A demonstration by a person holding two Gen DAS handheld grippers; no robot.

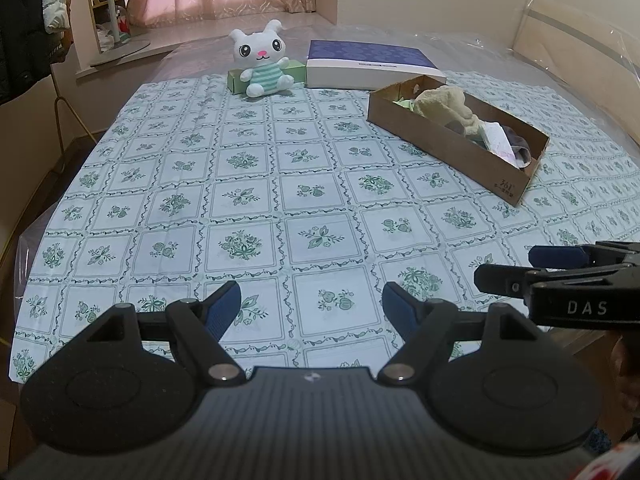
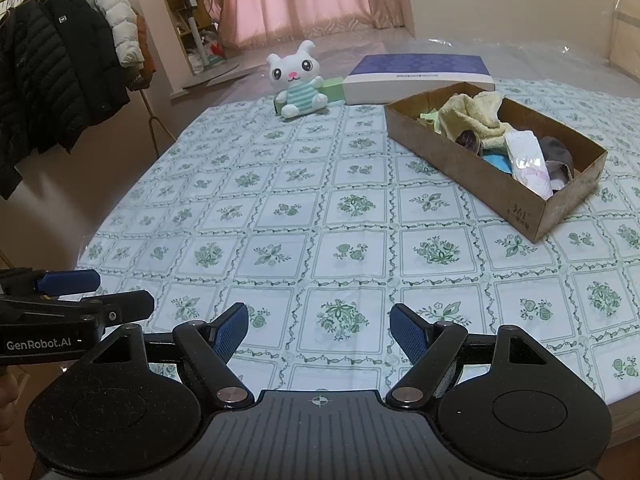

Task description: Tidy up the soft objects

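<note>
Both grippers, left (image 1: 311,306) and right (image 2: 319,326), hover level, fingers spread, empty.

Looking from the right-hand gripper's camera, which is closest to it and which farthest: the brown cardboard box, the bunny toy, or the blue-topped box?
1. Cardboard box, right side, nearest.
2. Bunny toy, far centre-left.
3. Blue-topped box, behind the cardboard box, about level with the bunny; too close to call.

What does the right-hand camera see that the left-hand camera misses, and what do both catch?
Only the right wrist view shows the full coat rack of jackets and a blue cloth in the cardboard box. Only the left wrist view shows the wooden headboard. Both show the plush bunny, the purple-topped box, the floral tablecloth, and the left gripper and right gripper, both open and empty.
</note>
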